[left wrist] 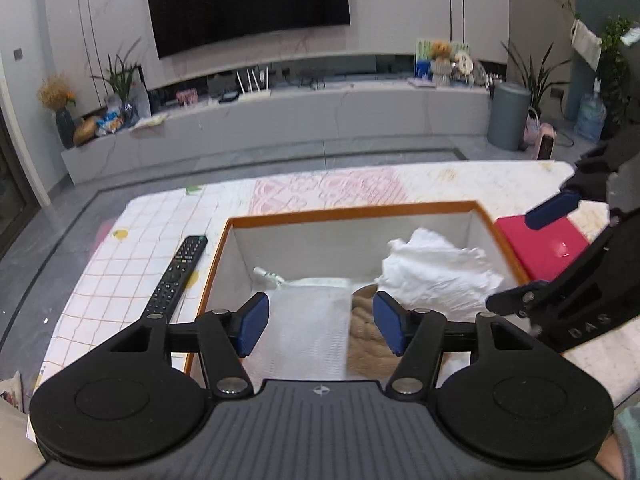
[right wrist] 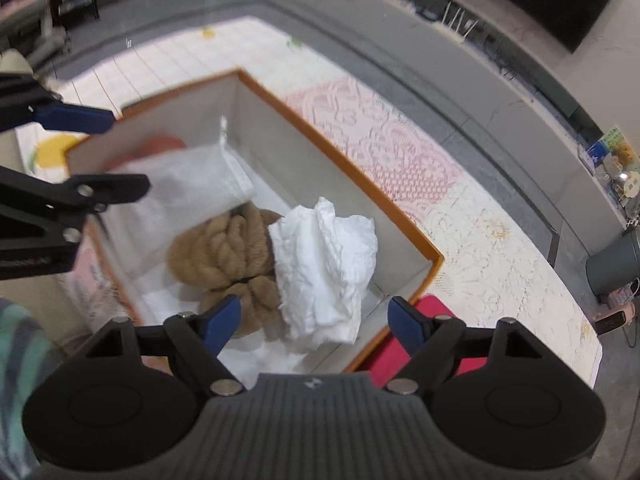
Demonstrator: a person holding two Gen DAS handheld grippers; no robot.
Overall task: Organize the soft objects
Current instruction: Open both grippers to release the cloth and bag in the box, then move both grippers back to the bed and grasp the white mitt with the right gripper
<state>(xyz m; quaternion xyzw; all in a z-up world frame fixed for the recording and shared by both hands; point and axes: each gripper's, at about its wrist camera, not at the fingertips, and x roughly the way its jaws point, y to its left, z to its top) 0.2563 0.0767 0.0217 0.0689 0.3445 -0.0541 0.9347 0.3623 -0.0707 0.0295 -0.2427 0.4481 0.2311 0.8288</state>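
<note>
An orange-rimmed box with white inner walls stands on the table. Inside lie a crumpled white tissue, a coil of tan rope and a white drawstring pouch. My left gripper is open and empty just above the box's near side, over the pouch and rope. My right gripper is open and empty above the box's right corner, over the tissue. Each gripper shows in the other's view.
A black remote lies left of the box on the checked tablecloth. A red flat case lies right of the box. Beyond the table stand a TV bench, plants and a grey bin.
</note>
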